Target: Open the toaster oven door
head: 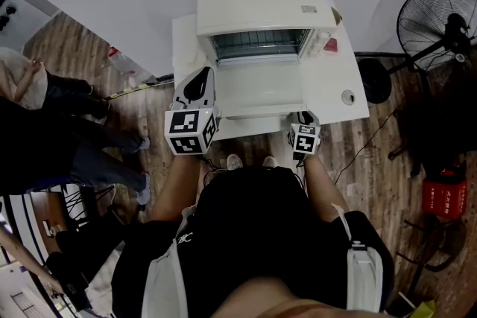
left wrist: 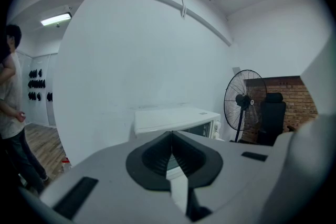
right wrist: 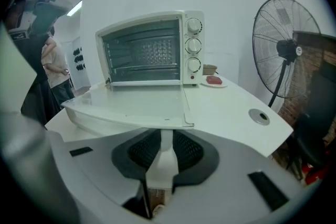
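Plainly, the right gripper [right wrist: 166, 136] has its jaws closed on a narrow white piece, the door handle [right wrist: 164, 162], which rises between the dark pads to the underside of the door's front edge. Above that grip the toaster oven door [right wrist: 136, 105] lies fully down and roughly level, its glass panel facing up, hinged at the foot of the open toaster oven [right wrist: 149, 47], whose wire rack shows inside. Three knobs [right wrist: 193, 45] stand in a column on the oven's right panel. The oven sits at the back of a white table [right wrist: 231, 105], with a small plate [right wrist: 213, 81] bearing something red just beside it on the right and a round grommet [right wrist: 259, 116] nearer the front edge. The left gripper [left wrist: 171, 136] has its jaws together at the tips with nothing between them. From the head view it hangs beside the door's left edge, apart from the door, while the right gripper sits at the door's front right corner. A standing fan [right wrist: 286, 50] is on the floor to the table's right, and a person [left wrist: 10, 113] stands off to the left.
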`<state>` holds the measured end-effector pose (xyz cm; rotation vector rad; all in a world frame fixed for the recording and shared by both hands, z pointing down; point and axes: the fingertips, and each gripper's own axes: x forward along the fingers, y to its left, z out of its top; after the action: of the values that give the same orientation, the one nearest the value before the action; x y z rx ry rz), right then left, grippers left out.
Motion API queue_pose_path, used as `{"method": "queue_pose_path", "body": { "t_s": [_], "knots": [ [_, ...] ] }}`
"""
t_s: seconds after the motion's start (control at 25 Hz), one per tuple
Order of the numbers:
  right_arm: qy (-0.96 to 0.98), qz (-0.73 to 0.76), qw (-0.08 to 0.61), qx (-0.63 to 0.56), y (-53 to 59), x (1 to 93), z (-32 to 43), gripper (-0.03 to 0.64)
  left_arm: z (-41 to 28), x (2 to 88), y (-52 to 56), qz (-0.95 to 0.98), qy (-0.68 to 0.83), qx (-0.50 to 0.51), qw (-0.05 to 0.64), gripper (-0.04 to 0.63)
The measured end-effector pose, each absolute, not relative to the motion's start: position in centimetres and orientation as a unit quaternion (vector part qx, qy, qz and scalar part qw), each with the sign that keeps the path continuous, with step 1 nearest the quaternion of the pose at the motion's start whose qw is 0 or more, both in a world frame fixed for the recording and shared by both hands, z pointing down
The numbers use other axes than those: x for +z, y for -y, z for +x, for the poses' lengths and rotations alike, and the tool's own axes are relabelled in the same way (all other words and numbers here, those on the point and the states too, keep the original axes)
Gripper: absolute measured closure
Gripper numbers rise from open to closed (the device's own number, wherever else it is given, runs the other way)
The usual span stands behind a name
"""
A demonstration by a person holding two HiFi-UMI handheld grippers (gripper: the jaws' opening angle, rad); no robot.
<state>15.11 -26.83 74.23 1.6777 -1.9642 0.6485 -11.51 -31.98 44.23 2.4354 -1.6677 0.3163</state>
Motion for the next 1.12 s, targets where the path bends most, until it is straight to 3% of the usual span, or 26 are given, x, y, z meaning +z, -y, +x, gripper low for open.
{"method": "queue_pose_path", "body": {
  "t_s": [1.12],
  "knots": [
    [0.71,0.633,0.211,0.225,26.8,75.5,15.4,0.534,-11.4,44.1,30.7,0.814,0.564,0.108,0.085,0.581]
  ]
}}
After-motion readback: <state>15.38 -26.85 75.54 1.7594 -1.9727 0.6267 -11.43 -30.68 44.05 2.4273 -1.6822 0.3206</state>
